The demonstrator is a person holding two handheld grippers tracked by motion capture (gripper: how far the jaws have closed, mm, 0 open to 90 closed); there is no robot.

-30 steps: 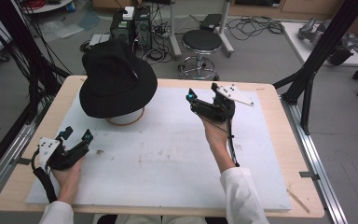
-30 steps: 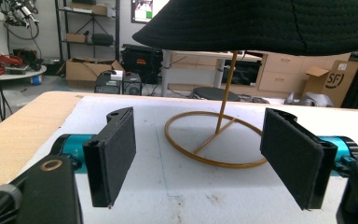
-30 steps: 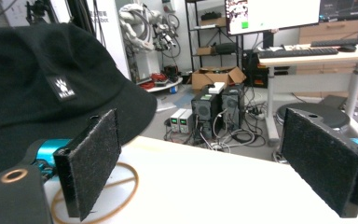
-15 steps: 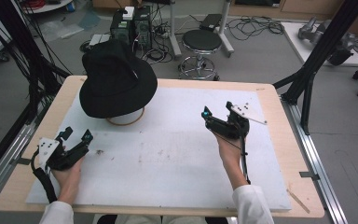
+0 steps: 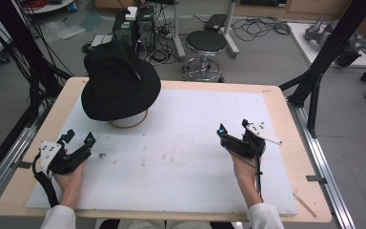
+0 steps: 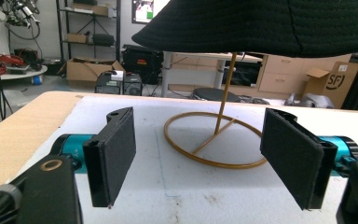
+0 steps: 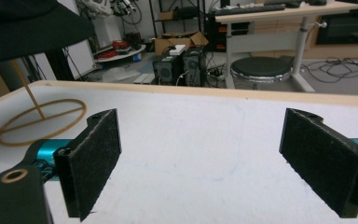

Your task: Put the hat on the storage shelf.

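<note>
Withdrawal of the right gripper [image 5: 232, 136], jaws apart and empty, from beside the hat [image 5: 119, 83] toward the person is seen, suggesting the hat's placement on the stand [image 6: 214, 142] is done.

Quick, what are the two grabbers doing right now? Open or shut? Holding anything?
Left gripper: open, holding nothing, pointed at the hat on its stand.
Right gripper: open, holding nothing, above the table.

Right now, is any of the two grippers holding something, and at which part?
Nothing is held. The left gripper and the right gripper are both open with bare pads, apart from the black hat on its stand.
</note>
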